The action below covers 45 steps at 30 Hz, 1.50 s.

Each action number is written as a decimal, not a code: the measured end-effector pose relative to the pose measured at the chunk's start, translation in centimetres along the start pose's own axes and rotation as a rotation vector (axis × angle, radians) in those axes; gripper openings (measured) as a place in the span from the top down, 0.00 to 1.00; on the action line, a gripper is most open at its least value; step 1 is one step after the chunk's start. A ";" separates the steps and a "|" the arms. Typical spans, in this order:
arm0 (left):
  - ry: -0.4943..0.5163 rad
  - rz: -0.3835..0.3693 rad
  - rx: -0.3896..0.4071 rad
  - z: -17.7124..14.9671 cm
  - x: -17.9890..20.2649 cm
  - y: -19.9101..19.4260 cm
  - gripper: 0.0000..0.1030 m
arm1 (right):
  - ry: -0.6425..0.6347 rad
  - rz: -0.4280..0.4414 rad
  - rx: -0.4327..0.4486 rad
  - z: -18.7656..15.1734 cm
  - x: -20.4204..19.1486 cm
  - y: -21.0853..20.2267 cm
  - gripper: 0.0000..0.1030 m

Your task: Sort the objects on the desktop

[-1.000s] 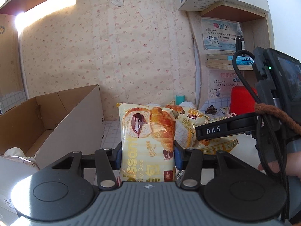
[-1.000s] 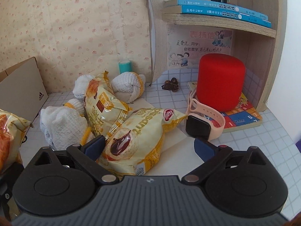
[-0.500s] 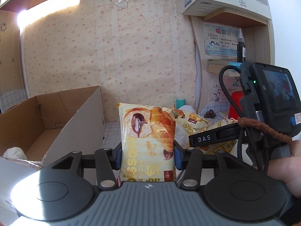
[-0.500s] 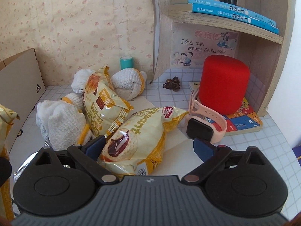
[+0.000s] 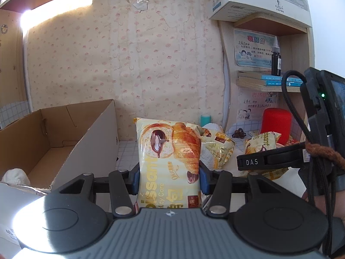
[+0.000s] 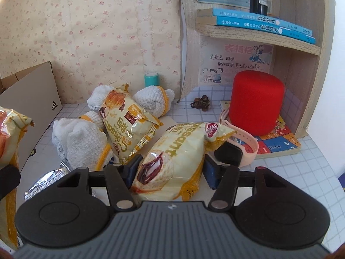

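My left gripper (image 5: 169, 176) is shut on a yellow croissant packet (image 5: 170, 151) and holds it upright above the desk, right of an open cardboard box (image 5: 54, 142). My right gripper (image 6: 170, 168) is shut on a second croissant packet (image 6: 179, 157) that lies on the desk. A third croissant packet (image 6: 127, 120) leans on white knitted gloves (image 6: 82, 138). The left gripper's packet shows at the left edge of the right wrist view (image 6: 10, 142).
A red cylinder (image 6: 255, 102) stands on a colourful puzzle board (image 6: 278, 144) under the shelf. A pink smartwatch (image 6: 235, 151) lies beside the right packet. A brown hair clip (image 6: 201, 103), a teal cap (image 6: 152, 78) and a silver foil wrapper (image 6: 43, 185) are nearby. A white glove (image 5: 15, 176) lies in the box.
My right gripper has moved forward and closed its jaws on the croissant packet on the desk. My left gripper still holds its packet, with little motion.
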<state>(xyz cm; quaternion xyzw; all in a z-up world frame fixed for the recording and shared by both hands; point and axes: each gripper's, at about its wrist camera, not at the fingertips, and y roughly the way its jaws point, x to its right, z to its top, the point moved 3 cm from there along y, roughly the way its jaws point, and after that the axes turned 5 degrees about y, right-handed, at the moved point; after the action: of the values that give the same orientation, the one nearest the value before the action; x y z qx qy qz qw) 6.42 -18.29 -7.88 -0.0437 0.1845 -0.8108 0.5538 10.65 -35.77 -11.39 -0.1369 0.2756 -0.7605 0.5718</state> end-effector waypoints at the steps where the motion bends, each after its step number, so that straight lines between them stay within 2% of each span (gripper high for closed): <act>1: -0.003 -0.003 0.001 0.0 0.0 0.0 0.50 | -0.015 0.007 0.011 0.1 0.1 -0.6 0.44; 13: -0.028 0.026 0.046 2.0 -1.1 -2.7 0.50 | -0.081 0.074 0.092 1.8 -0.9 -6.8 0.44; 19: -0.055 0.056 0.073 3.0 -2.9 -4.8 0.50 | -0.129 0.073 0.136 2.5 -2.5 -9.5 0.44; 24: -0.081 0.098 0.084 3.3 -4.7 -6.5 0.50 | -0.164 0.115 0.179 3.1 -4.0 -12.0 0.44; 36: -0.121 0.217 0.111 3.4 -9.9 -9.9 0.50 | -0.266 0.213 0.248 3.4 -9.7 -16.2 0.44; 45: -0.160 0.282 0.086 2.4 -14.2 -10.8 0.50 | -0.325 0.285 0.257 3.4 -15.0 -16.5 0.44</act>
<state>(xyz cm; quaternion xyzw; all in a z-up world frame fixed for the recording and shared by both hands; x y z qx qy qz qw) 3.02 -2.46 0.03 -0.0579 0.1091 -0.7263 0.6762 3.89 -19.28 2.46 -0.1436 0.0977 -0.6689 0.7228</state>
